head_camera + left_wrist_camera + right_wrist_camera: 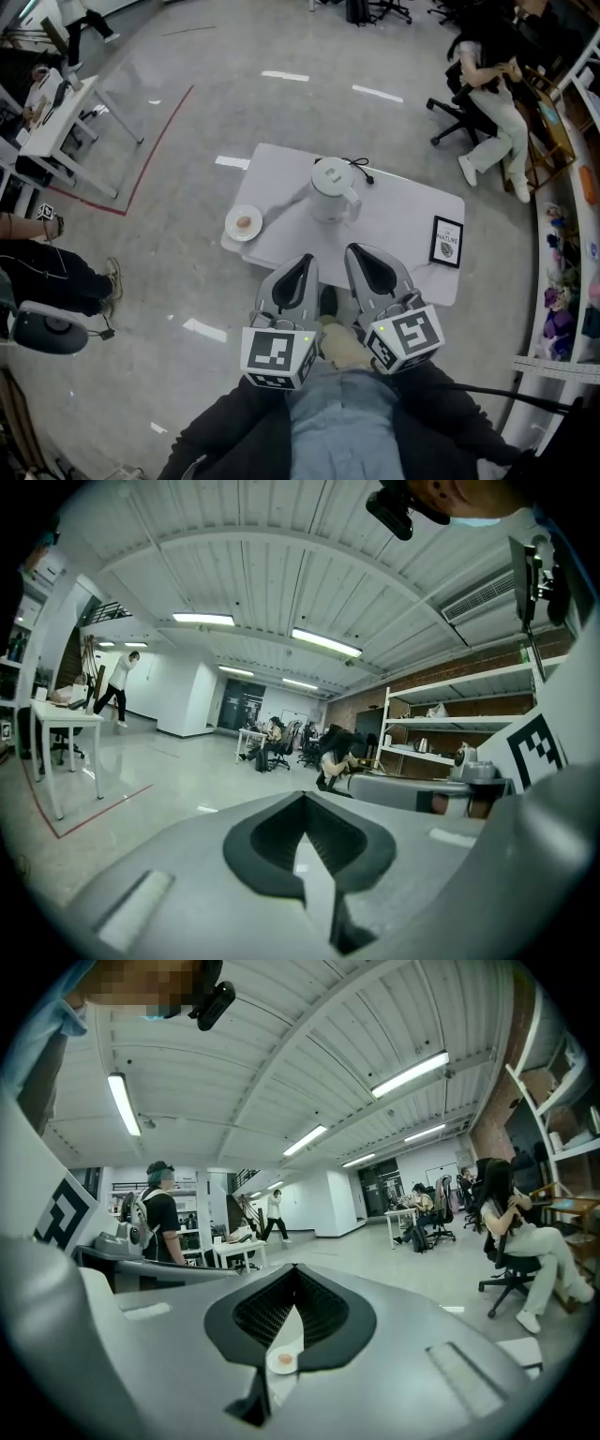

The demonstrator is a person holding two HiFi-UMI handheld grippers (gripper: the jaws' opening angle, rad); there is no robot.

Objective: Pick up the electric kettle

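The white electric kettle (pixel 333 190) stands upright near the middle of a small white table (pixel 394 220), its black cord (pixel 360 171) trailing behind it. Both grippers hang side by side at the table's near edge, short of the kettle and touching nothing. In the head view the left gripper (pixel 301 260) and the right gripper (pixel 362 251) each have their jaws together, with nothing held. The kettle is hidden in both gripper views. The left gripper (pixel 303 801) shows only a sliver of table through its slit. Through the slit of the right gripper (pixel 293 1271) a plate (pixel 283 1360) shows.
A small white plate (pixel 244 223) holding a round orange-brown item sits at the table's left edge, and a black-framed picture (pixel 446 241) lies at its right. A seated person (pixel 489 75) is at the far right, desks (pixel 58 105) at the left, shelves (pixel 567 281) along the right.
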